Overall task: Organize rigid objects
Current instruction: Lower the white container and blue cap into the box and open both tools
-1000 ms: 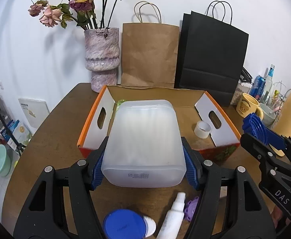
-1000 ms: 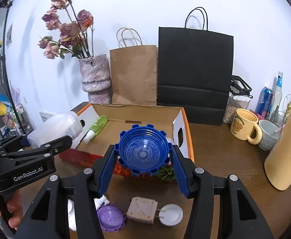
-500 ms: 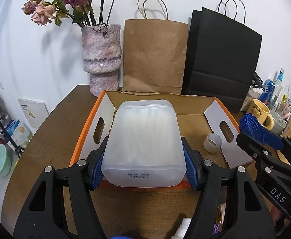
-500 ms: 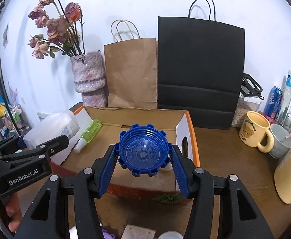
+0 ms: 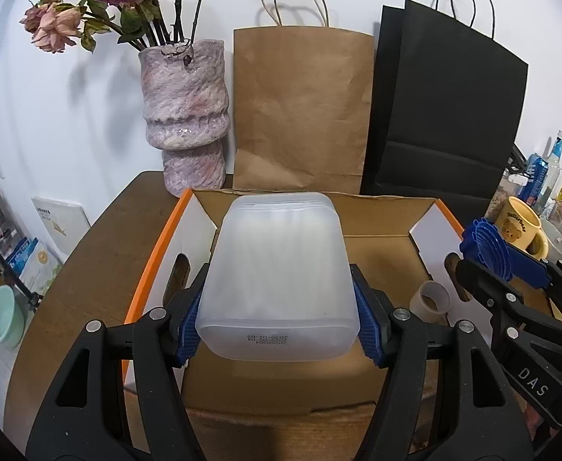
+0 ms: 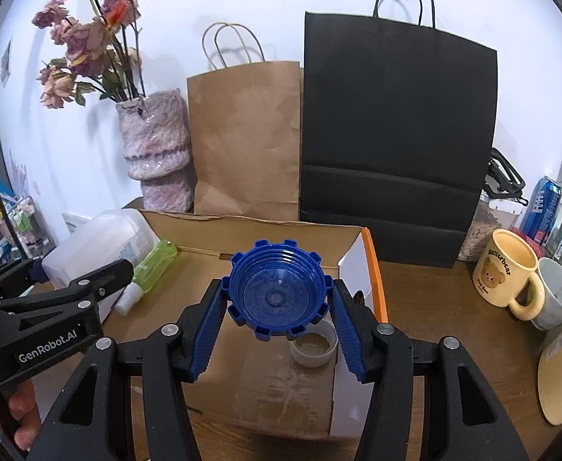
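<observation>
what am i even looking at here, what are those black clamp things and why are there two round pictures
Each black clamp is a hand-held grabbing tool with two blue-padded fingers; a person holds one in each hand. A wide-angle camera sits on each, hence two round pictures.

The left tool is shut on a cloudy white plastic jug. The right tool is shut on a big blue screw cap. Both hang over an open cardboard box on a brown table.

Inside the box lie a green bottle and a roll of tape. Behind stand a vase, a brown paper bag and a black one; beside the box is a yellow mug.
</observation>
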`<act>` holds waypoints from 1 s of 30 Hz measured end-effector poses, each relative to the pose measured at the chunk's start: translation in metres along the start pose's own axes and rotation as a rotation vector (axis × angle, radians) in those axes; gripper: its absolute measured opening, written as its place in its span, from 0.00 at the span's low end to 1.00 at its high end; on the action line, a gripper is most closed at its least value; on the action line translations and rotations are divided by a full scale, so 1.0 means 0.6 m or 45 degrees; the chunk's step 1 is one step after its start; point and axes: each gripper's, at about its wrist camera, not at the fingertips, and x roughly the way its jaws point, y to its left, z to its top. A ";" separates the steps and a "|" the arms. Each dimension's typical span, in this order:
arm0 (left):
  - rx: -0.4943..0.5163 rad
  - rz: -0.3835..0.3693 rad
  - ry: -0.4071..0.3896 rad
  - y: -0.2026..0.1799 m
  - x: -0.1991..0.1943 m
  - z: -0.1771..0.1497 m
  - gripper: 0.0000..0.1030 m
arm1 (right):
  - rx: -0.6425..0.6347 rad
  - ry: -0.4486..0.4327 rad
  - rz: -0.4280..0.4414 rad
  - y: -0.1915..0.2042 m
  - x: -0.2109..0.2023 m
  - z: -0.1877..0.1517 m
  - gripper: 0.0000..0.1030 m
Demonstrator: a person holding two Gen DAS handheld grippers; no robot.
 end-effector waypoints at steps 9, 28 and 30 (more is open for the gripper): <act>0.020 0.037 0.016 0.003 0.035 0.010 0.60 | -0.031 0.042 -0.021 -0.005 0.035 0.004 0.57; 0.031 0.077 -0.022 0.017 0.039 -0.003 1.00 | -0.066 0.155 -0.070 -0.008 0.069 -0.020 1.00; 0.019 0.080 -0.026 0.022 0.036 0.000 1.00 | -0.047 0.144 -0.076 -0.014 0.065 -0.018 1.00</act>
